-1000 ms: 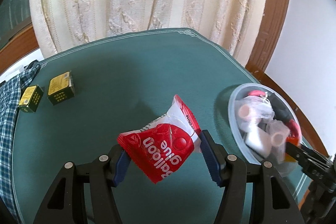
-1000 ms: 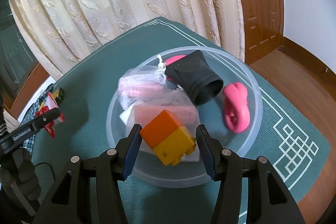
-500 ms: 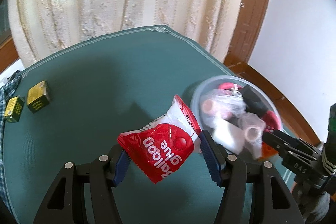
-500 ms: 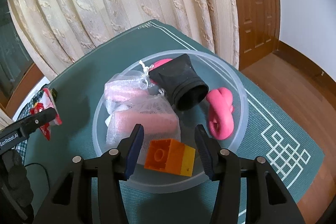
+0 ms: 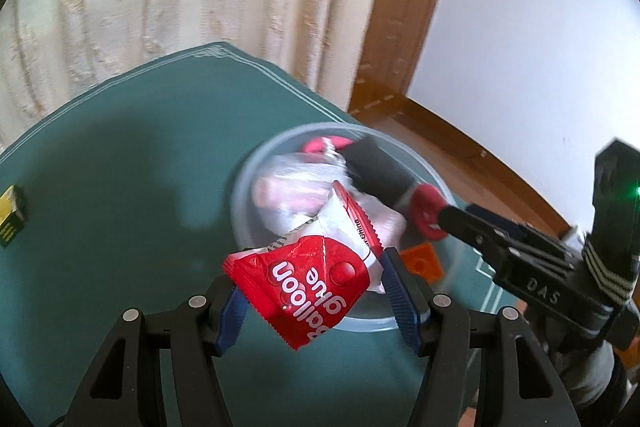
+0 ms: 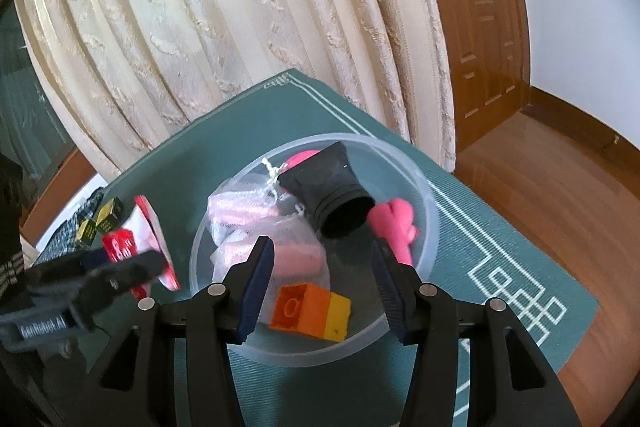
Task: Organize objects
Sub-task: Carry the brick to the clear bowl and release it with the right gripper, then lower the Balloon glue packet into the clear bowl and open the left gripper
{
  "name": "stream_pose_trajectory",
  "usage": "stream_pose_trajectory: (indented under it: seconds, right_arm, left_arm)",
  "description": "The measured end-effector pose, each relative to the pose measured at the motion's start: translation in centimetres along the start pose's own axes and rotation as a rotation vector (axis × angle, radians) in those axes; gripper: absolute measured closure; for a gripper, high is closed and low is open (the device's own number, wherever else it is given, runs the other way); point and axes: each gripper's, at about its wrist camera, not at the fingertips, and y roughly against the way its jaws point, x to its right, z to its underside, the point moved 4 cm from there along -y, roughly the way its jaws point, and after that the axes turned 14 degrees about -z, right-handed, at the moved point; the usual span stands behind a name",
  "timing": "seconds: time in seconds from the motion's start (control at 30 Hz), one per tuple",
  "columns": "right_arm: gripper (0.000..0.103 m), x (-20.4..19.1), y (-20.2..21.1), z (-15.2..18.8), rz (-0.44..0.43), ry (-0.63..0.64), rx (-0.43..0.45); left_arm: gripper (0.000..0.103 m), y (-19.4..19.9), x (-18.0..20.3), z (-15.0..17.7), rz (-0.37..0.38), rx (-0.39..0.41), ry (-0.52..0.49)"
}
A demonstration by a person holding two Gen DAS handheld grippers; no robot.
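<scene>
Left hand-held gripper (image 5: 312, 293) clamped on red-and-white balloon glue packet (image 5: 308, 279), blue pads pressing both sides; packet tilted, printed side toward camera, upper white end reaching up past the fingertips. Held above near-left rim of clear plastic bowl (image 5: 256, 163), clear of the green tabletop (image 5: 120, 155). From right wrist view, same packet (image 6: 132, 243) seen just left of the bowl (image 6: 420, 183), outside its wall, pinched in the left hand-held gripper (image 6: 132, 263). Right hand-held gripper (image 6: 322, 281) with jaws apart, nothing between pads, hovering over near edge of bowl. Directly below and between its fingers: orange-and-yellow toy brick (image 6: 310, 311) lying on bowl floor, untouched. Also in bowl: two mesh pouches with pink contents (image 6: 256, 215), black fabric cuff (image 6: 332, 191) lying on its side with opening toward camera, pink rubbery item (image 6: 394, 223) against right wall. Two small yellow-and-black boxes (image 6: 100, 223) on tabletop far left, beside checked cloth (image 6: 68, 239), well apart from bowl. Cream curtain (image 6: 224, 27) behind tabletop; wooden door (image 6: 480, 27) at right. Left wrist view blurred over bowl contents.
</scene>
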Motion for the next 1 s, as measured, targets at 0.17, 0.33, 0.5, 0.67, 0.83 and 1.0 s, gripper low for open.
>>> stream_pose_trajectory:
  seconds: [0.17, 0.33, 0.5, 0.67, 0.83, 1.0]
  right_arm:
    - [0.051, 0.5, 0.4, -0.2, -0.006, -0.012, 0.013]
    - [0.051, 0.9, 0.5, -0.2, -0.011, -0.020, 0.020]
    - [0.051, 1.3, 0.5, -0.1, -0.012, -0.033, 0.025]
    - [0.051, 1.4, 0.5, -0.1, -0.013, -0.036, 0.029]
    - [0.051, 1.5, 0.6, -0.1, -0.015, -0.037, 0.029]
    - [0.051, 1.3, 0.6, 0.1, -0.022, -0.033, 0.024]
  left_arm:
    - [0.038, -0.9, 2.0, 0.3, 0.052, -0.023, -0.044]
    - [0.038, -2.8, 3.3, 0.4, 0.073, -0.042, -0.076]
    - [0.038, -4.2, 3.5, 0.5, 0.067, -0.052, -0.092]
    - [0.038, -5.5, 2.9, 0.8, 0.059, -0.079, -0.078]
    - [0.029, -4.8, 2.8, 0.5, 0.053, -0.051, -0.081]
    - [0.024, -4.3, 2.0, 0.0, 0.037, -0.027, -0.043]
